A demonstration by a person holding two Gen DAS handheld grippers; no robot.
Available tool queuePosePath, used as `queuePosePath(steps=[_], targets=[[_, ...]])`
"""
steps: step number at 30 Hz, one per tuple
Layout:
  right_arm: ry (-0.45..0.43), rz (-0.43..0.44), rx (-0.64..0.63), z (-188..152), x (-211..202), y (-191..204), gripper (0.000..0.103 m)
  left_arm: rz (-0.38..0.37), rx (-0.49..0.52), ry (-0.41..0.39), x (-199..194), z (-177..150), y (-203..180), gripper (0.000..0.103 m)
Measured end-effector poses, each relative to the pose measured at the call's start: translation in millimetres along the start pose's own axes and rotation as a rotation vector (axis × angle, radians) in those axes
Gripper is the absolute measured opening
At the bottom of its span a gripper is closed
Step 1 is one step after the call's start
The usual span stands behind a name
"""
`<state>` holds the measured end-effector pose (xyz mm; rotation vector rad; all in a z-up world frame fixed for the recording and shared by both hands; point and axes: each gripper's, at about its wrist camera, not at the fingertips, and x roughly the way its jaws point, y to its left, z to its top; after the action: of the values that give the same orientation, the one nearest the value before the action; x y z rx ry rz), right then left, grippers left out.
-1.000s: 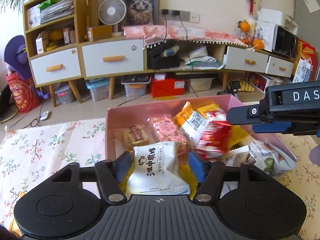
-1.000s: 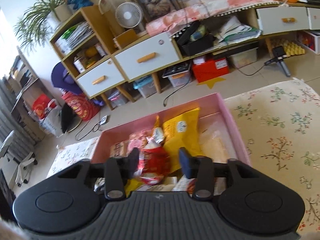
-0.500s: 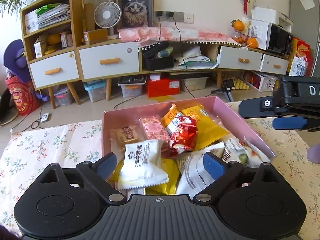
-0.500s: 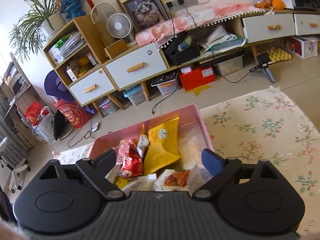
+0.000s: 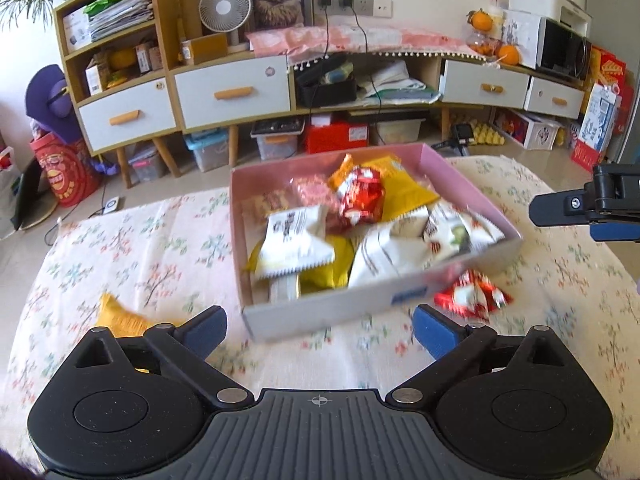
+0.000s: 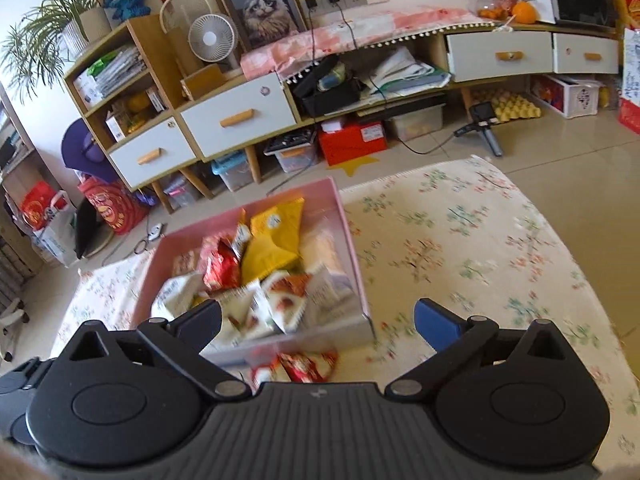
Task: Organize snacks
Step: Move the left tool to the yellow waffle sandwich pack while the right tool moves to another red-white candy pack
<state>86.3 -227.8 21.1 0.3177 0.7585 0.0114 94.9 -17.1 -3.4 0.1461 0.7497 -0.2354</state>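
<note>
Pink snack box point(image 5: 472, 196) now holds both released packets; left gripper point(image 5: 320, 330) and right gripper point(image 6: 318, 326) have spread and withdrawn. A red packet point(image 5: 472, 294) and a yellow packet point(image 5: 120, 318) remain outside the box's near edge.

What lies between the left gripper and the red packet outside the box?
Only bare floral cloth between left gripper and red packet, per the left wrist view.

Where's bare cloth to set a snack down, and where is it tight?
Free: the floral cloth right of the pink box, and the stretch left of it, beyond the yellow packet. Tight: inside the box, piled with packets, and its near right corner, where the red packet lies.
</note>
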Motion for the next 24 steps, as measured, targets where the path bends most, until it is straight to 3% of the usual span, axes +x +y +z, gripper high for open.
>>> queuePosePath(steps=[7,24], targets=[[0.019,-0.050,-0.021,-21,-13,-2,0.103,0.033,-0.006,0.078,-17,-23,-1,0.101],[0.082,-0.109,-0.169,-65,-13,-1,0.103,0.125,-0.060,0.114,-15,-65,39,0.101]])
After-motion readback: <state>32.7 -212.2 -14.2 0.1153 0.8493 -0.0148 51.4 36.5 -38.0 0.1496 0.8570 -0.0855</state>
